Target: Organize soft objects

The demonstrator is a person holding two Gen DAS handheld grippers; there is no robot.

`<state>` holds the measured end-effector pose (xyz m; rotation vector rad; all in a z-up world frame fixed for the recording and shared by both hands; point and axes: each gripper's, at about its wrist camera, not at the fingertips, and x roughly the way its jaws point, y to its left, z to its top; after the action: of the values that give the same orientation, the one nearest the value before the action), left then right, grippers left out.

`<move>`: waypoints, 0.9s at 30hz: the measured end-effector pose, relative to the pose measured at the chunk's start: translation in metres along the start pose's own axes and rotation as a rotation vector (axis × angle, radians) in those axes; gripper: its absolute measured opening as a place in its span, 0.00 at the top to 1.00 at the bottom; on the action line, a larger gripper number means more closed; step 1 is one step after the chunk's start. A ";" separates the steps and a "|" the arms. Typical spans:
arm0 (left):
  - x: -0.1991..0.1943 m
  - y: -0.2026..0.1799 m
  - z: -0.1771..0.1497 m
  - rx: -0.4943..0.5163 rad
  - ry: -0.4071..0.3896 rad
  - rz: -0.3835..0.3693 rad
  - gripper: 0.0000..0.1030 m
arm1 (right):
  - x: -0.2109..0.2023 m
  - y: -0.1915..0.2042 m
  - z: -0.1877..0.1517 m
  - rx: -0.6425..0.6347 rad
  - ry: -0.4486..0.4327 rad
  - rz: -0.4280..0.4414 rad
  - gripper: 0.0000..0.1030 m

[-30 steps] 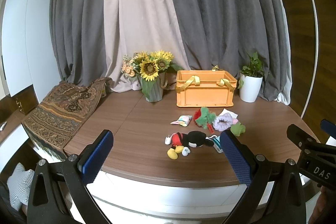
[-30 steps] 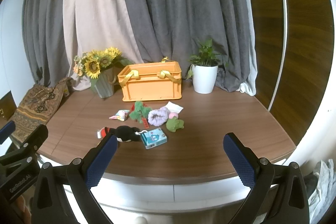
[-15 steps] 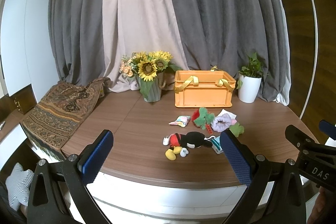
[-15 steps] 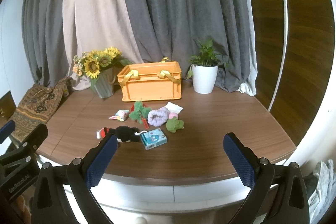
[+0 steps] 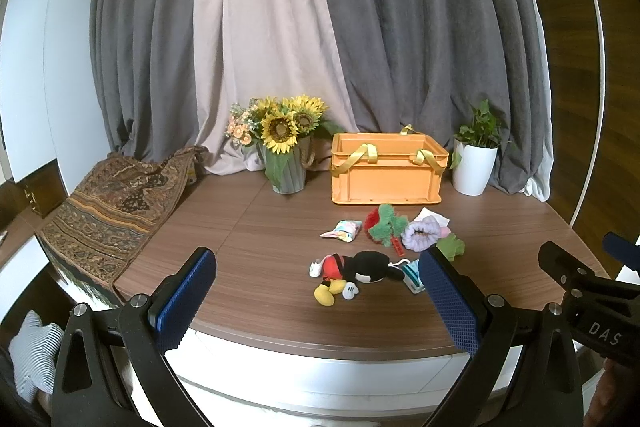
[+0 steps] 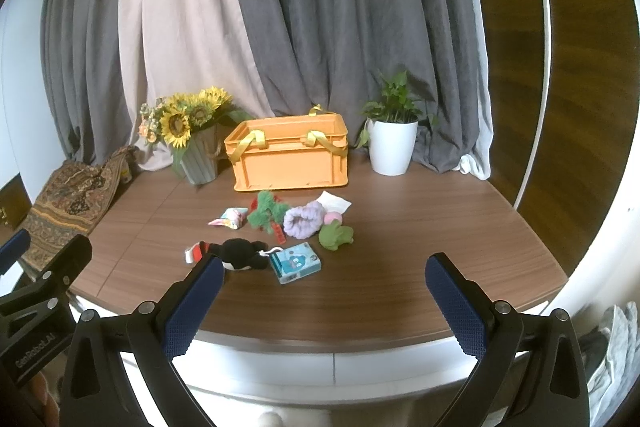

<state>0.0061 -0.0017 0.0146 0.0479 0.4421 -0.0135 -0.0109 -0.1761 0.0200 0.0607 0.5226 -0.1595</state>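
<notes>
Several soft things lie mid-table in front of an orange crate [image 5: 386, 174] [image 6: 289, 161] with yellow straps: a mouse plush [image 5: 352, 273] [image 6: 240, 254], a green-red plush [image 5: 384, 221] [image 6: 266, 213], a purple scrunchie [image 5: 420, 235] [image 6: 302, 223], a green frog toy [image 6: 336, 238], a pastel pouch [image 5: 344, 230] [image 6: 230, 218] and a blue tissue pack [image 6: 295, 263]. My left gripper [image 5: 316, 297] is open and empty, held before the table's front edge. My right gripper [image 6: 320, 297] is open and empty, also short of the edge.
A sunflower vase [image 5: 285, 155] [image 6: 196, 147] stands left of the crate, a white potted plant [image 5: 475, 163] [image 6: 392, 143] to its right. A patterned cloth [image 5: 116, 195] drapes the table's left edge. Grey and beige curtains hang behind.
Both views have shifted only slightly; the left view moved a little nearer the table. Nothing on the table has moved and both grippers stay open.
</notes>
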 end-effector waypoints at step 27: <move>0.006 -0.002 -0.009 -0.007 0.001 -0.010 0.00 | 0.013 0.008 -0.007 -0.001 0.014 0.009 0.01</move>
<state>0.0081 -0.0034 0.0039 0.0386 0.4430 -0.0219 -0.0018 -0.1692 0.0075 0.0634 0.5361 -0.1503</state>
